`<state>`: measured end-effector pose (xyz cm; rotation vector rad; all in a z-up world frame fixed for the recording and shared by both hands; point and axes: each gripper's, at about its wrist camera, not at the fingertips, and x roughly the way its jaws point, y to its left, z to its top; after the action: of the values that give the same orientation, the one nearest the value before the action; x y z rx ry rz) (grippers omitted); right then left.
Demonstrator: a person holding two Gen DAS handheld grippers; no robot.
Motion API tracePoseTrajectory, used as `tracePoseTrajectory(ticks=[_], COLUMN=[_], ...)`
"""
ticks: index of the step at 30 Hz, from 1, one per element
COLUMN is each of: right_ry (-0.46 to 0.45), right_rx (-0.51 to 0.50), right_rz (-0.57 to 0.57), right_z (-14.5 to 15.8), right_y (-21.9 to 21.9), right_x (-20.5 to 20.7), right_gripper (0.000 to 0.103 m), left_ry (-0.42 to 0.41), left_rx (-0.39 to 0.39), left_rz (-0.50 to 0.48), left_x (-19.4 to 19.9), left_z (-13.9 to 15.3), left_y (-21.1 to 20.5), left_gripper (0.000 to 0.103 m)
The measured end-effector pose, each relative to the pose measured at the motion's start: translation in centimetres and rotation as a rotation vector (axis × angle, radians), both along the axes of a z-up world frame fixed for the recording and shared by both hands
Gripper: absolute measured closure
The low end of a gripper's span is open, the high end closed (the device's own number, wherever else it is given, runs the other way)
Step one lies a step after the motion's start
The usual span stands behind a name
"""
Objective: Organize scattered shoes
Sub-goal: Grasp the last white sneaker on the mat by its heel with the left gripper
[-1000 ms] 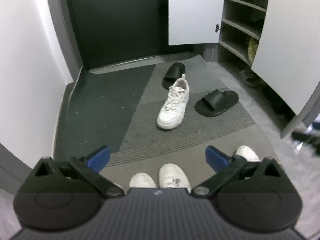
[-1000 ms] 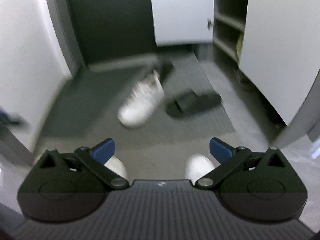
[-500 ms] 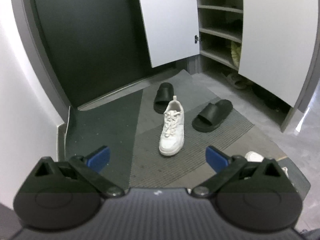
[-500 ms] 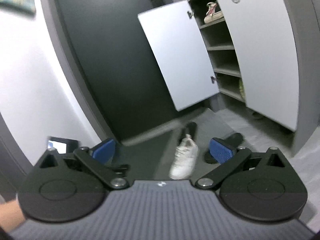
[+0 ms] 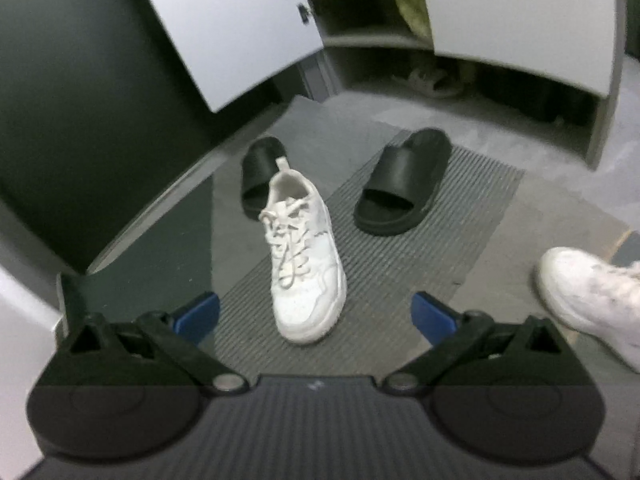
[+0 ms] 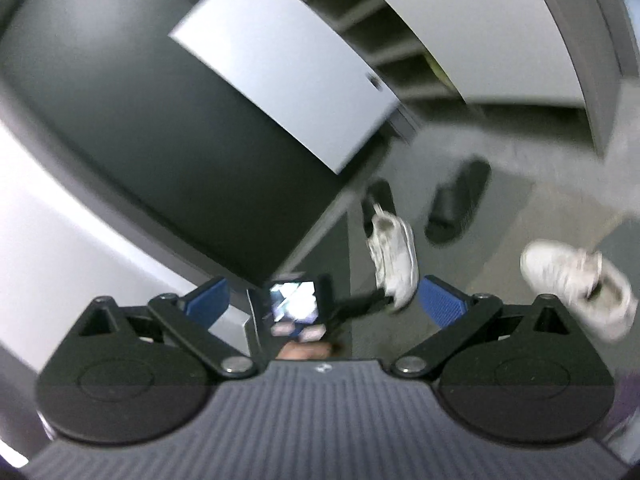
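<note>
Left gripper gaping wide, empty, lining up on white sneaker lying toe-first on ribbed mat, heel touching rear black slide. Likely best pinching across collar, keeping laces clear. Right gripper also wide, empty, blurred.

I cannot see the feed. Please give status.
Left gripper and right gripper open, empty. White sneaker untouched on mat. Nothing blocking it.

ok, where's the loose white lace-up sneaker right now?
Left wrist view, centre: white lace-up sneaker on the ribbed grey mat, toe toward the open left gripper, its heel overlapping one black slide sandal.
</note>
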<state>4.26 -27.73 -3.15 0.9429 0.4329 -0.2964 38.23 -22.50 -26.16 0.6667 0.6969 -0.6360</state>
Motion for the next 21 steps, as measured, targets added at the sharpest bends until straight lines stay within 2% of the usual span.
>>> tracePoseTrajectory(ticks=[2, 7, 9, 12, 16, 19, 21], right_ry=[0.043, 0.167, 0.204, 0.259, 0.304, 0.345, 0.366], right_rx=[0.043, -0.018, -0.011, 0.046, 0.102, 0.128, 0.142], right_rz=[-0.022, -0.015, 0.002, 0.003, -0.003, 0.035, 0.048], right_z=[-1.1, -2.9, -3.7, -5.8, -8.2, -9.6, -10.1], right_y=[-0.7, -2.0, -2.5, -3.5, -3.8, -3.8, -4.0], right_x=[1.4, 6.4, 8.1, 11.5, 14.5, 16.2, 16.8], right_gripper=[0.0, 0.0, 0.0, 0.0, 0.0, 0.0, 0.0], left_ry=[0.011, 0.115, 0.175, 0.156, 0.235, 0.221, 0.241], left_rx=[-0.018, -0.143, -0.178, -0.165, -0.174, -0.123, -0.085], left_rz=[0.029, 0.198, 0.229, 0.169, 0.126, 0.161, 0.227], left_x=[3.3, 12.1, 15.8, 18.2, 20.6, 21.5, 22.6], left_z=[-2.6, -7.4, -9.5, -11.2, -14.4, -16.2, -17.9], left_y=[-1.3, -2.3, -2.9, -4.5, -6.7, -8.0, -8.7], left_gripper=[0.0, 0.0, 0.0, 0.0, 0.0, 0.0, 0.003])
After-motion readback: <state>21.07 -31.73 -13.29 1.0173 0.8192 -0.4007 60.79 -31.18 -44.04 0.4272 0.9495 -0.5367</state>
